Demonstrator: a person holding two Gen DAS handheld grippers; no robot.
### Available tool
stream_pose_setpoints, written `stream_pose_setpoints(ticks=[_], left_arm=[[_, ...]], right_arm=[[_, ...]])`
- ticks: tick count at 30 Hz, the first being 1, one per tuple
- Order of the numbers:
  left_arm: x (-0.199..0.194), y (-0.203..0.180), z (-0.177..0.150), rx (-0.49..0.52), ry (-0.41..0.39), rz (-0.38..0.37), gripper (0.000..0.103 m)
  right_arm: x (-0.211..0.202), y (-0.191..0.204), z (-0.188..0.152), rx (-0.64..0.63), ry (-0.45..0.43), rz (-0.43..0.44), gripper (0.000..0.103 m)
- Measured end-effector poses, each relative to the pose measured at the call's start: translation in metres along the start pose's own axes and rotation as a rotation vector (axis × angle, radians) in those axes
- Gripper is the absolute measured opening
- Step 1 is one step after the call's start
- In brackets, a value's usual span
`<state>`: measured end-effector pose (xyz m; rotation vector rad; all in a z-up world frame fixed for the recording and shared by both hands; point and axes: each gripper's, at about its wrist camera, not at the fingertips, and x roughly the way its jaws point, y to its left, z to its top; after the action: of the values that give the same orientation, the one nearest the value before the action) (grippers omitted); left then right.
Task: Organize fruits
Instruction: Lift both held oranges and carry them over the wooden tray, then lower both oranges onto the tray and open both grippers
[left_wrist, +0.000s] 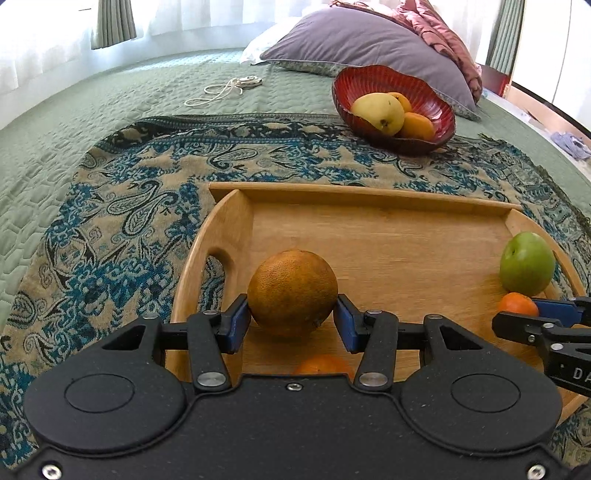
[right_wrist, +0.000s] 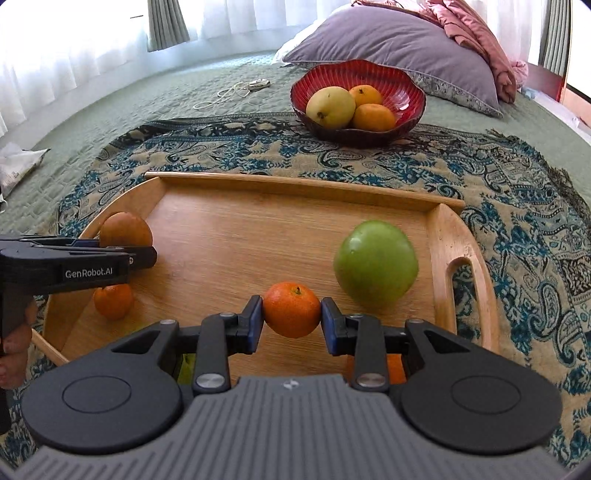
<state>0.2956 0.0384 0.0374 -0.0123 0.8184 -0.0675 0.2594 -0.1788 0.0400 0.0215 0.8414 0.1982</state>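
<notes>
Red bowl (right_wrist: 406, 92) lies ahead, beyond the wooden tray (right_wrist: 295, 181). Left gripper (left_wrist: 291, 317) clamps a large orange (left_wrist: 291, 288). Right gripper (right_wrist: 291, 321), nearer the bowl, clamps a tangerine (right_wrist: 291, 310).

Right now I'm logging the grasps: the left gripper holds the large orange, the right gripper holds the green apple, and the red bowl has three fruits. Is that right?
One detail is off. The right gripper holds the small tangerine, not the green apple, which sits free on the wooden tray, as the right wrist view shows. The left gripper does hold the large orange, and the red bowl has three fruits.

Bed (right_wrist: 110, 96) — shawl (right_wrist: 517, 206), pillow (right_wrist: 399, 40), cord (right_wrist: 221, 94)
</notes>
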Motion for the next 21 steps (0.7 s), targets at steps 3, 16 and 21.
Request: stream_pose_setpoints(ticks=[3, 16, 21], left_arm=[[-0.0002, 0.0003, -0.0006, -0.001, -0.003, -0.004, 0.047], [-0.0006, -0.0012, -0.0027, 0.006, -0.012, 0.002, 0.047], [-0.0009, -0.0016, -0.0025, 0.005, -0.011, 0.003, 0.048]], right_arm=[[0.0036, -0.0009, -0.0015, 0.012, 0.012, -0.004, 0.038], [0.0079, -0.0049, -0.0060, 0.038, 0.021, -0.006, 0.039], [0.0077, -0.0040, -0.0067, 0.034, 0.022, -0.006, 0.041]])
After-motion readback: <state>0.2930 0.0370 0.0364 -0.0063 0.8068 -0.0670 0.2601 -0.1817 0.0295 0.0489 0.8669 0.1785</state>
